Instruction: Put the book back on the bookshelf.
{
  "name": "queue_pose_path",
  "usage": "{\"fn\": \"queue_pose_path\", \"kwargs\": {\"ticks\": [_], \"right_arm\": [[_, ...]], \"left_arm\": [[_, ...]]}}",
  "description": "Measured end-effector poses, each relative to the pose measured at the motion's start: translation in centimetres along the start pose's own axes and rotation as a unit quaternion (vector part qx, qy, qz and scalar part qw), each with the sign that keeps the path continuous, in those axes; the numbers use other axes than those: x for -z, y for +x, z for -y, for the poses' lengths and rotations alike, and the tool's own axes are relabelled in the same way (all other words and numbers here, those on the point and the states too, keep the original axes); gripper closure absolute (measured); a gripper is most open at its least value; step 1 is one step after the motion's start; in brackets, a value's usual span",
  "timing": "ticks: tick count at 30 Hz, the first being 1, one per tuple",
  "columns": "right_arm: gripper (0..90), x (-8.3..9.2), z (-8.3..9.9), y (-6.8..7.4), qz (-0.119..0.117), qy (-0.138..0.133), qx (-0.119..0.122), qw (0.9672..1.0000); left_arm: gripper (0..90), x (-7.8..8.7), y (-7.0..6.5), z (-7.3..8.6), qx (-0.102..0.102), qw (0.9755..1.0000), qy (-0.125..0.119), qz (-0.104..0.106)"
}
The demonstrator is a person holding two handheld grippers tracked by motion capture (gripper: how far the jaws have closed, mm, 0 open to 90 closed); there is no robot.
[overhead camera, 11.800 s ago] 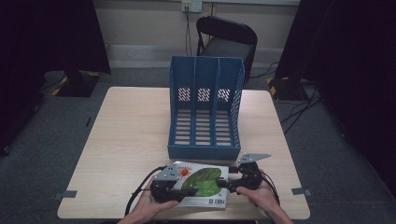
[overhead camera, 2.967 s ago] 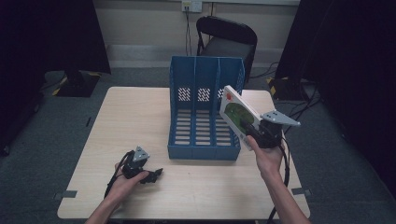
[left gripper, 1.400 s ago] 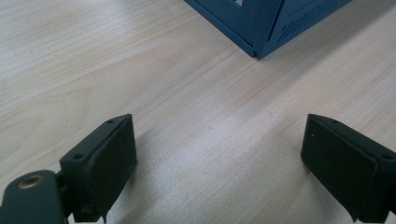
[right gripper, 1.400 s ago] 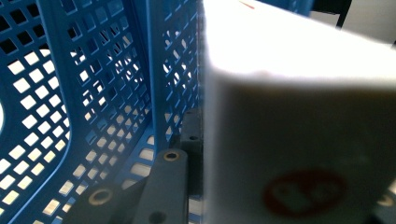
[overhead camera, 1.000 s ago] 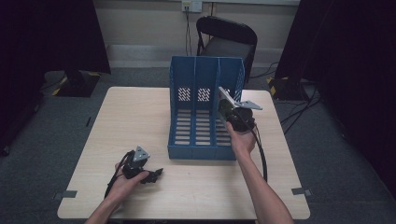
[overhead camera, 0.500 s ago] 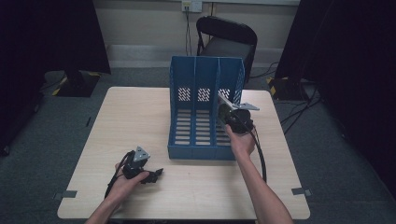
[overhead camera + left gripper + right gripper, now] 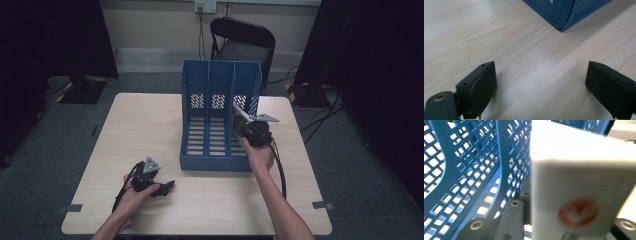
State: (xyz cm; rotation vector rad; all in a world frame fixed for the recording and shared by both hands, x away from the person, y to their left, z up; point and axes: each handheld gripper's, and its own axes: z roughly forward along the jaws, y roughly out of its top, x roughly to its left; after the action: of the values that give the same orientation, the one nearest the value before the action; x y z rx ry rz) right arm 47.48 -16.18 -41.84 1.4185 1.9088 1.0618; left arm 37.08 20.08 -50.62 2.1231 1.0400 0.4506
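Note:
A blue three-slot file holder [image 7: 215, 120] stands on the wooden table [image 7: 125, 130]. My right gripper [image 7: 245, 127] is shut on a white book [image 7: 236, 111], which stands on edge inside the holder's right slot. In the right gripper view the book's white spine [image 7: 579, 182] with a red round mark sits between my fingers [image 7: 510, 220], and the holder's perforated blue walls [image 7: 461, 170] are to its left. My left gripper [image 7: 167, 187] rests on the table near the front left. Its jaws are open with nothing between them [image 7: 540, 87].
A black folding chair [image 7: 242, 42] stands behind the table. The holder's front corner [image 7: 562, 23] lies ahead of the left gripper. Bare tabletop stretches left of the holder and along the front edge. Dark curtains hang on both sides.
The right gripper has carried the book from beside the holder into its right slot and eased it a little lower and forward. The left gripper has stayed put on the table.

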Motion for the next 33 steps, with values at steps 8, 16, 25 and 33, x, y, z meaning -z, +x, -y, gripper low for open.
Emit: {"fn": "queue_pose_path", "kwargs": {"ticks": [8,16,25,33], "right_arm": [[75.2,0.8,0.6,0.1,-0.003,-0.004,0.0,1.0],[73.8,1.5,1.1,-0.2,-0.011,-0.012,-0.006,0.9999],[70.6,1.6,0.6,-0.3,-0.017,0.009,0.01,0.9998],[70.6,1.2,-0.3,-0.8,-0.035,0.037,0.009,0.9987]], "left_arm": [[9.6,0.0,0.0,0.0,-0.001,1.0,0.0,0.001],[9.2,-0.1,-0.1,-0.1,0.0,1.0,0.001,0.001],[9.1,-0.1,-0.1,-0.1,0.0,1.0,0.001,0.001],[9.1,-0.1,-0.1,-0.1,0.0,1.0,0.001,0.001]]}}
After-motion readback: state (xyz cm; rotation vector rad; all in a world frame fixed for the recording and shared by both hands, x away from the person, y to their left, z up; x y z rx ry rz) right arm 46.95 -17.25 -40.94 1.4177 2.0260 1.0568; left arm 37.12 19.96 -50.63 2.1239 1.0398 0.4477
